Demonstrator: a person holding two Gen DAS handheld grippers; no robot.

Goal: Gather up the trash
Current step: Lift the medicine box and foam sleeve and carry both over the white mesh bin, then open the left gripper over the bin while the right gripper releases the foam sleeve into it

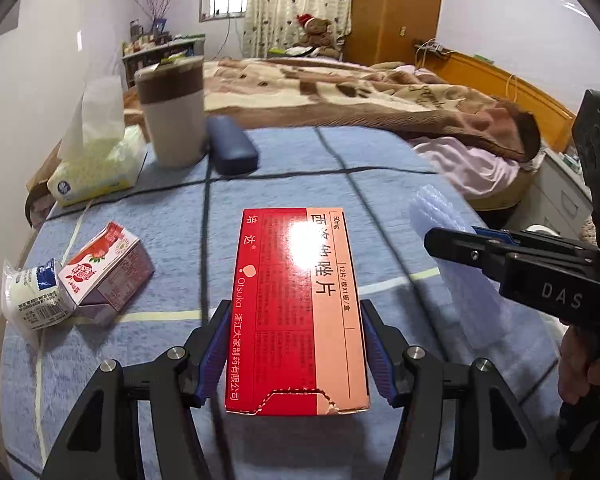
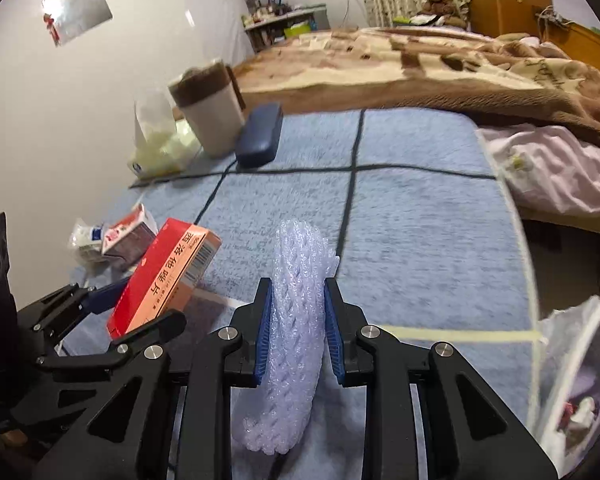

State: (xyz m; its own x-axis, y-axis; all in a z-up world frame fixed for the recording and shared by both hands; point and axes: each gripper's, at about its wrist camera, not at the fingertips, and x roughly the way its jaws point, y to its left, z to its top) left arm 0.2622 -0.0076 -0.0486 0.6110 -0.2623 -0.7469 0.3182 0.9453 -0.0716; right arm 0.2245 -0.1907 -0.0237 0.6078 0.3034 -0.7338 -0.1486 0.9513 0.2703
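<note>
My left gripper (image 1: 294, 348) is shut on a red and pink medicine box (image 1: 298, 308) and holds it above the blue checked table cover (image 1: 284, 184). The box also shows in the right wrist view (image 2: 164, 280). My right gripper (image 2: 296, 328) is shut on a white foam net sleeve (image 2: 294, 328), also seen at the right of the left wrist view (image 1: 456, 264). A small milk carton (image 1: 108, 268) and a white yogurt pouch (image 1: 34, 296) lie on the cover at the left.
A tissue pack (image 1: 96, 160), a lidded cup (image 1: 174, 112) and a dark blue glasses case (image 1: 232, 144) stand at the far edge. A bed with a brown blanket (image 1: 360, 92) lies behind. A white-rimmed bin with a bag (image 2: 580, 380) sits at the right.
</note>
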